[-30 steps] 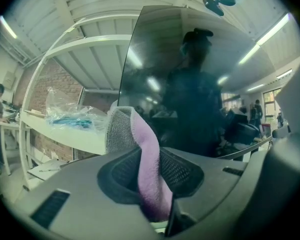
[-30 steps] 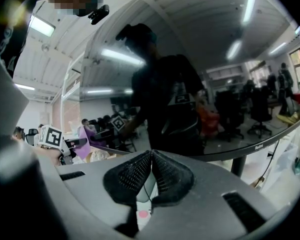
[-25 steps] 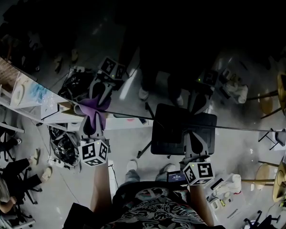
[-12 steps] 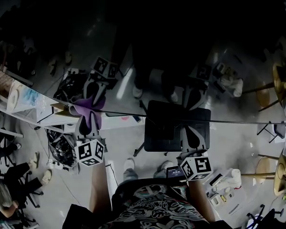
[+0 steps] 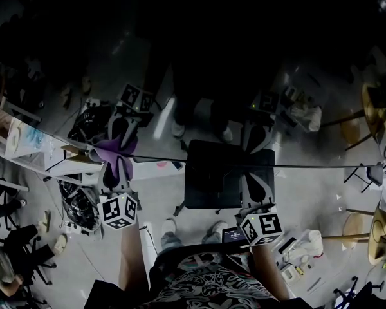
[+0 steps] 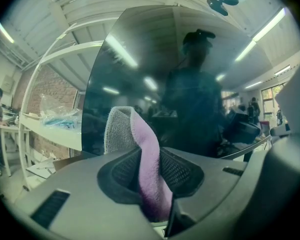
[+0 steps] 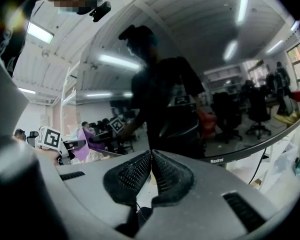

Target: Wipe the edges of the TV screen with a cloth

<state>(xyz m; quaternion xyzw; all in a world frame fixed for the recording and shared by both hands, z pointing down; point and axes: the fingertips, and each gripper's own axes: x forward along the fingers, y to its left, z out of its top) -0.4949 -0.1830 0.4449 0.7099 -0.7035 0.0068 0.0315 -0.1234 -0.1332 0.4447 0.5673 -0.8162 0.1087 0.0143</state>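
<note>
The dark glossy TV screen point(image 5: 244, 76) fills the upper head view, and its thin edge point(image 5: 309, 167) runs across the middle. My left gripper point(image 5: 116, 166) is shut on a purple cloth point(image 5: 111, 150), which rests against the edge at the left. In the left gripper view the cloth point(image 6: 145, 154) stands up between the jaws in front of the screen point(image 6: 200, 109). My right gripper point(image 5: 255, 188) is shut and holds nothing, its tips at the edge further right. The right gripper view shows the screen point(image 7: 190, 94), its bezel with a logo point(image 7: 217, 160), and the cloth point(image 7: 82, 143) far left.
A black office chair point(image 5: 212, 176) stands on the floor just past the edge, between the grippers. A white table point(image 5: 26, 140) with clutter is at the left, stools point(image 5: 373, 234) at the right. My feet point(image 5: 169, 225) show below. The screen mirrors both grippers and me.
Both grippers and the cloth have drifted slightly left along the screen's edge in the head view. Neither gripper's state has changed.
</note>
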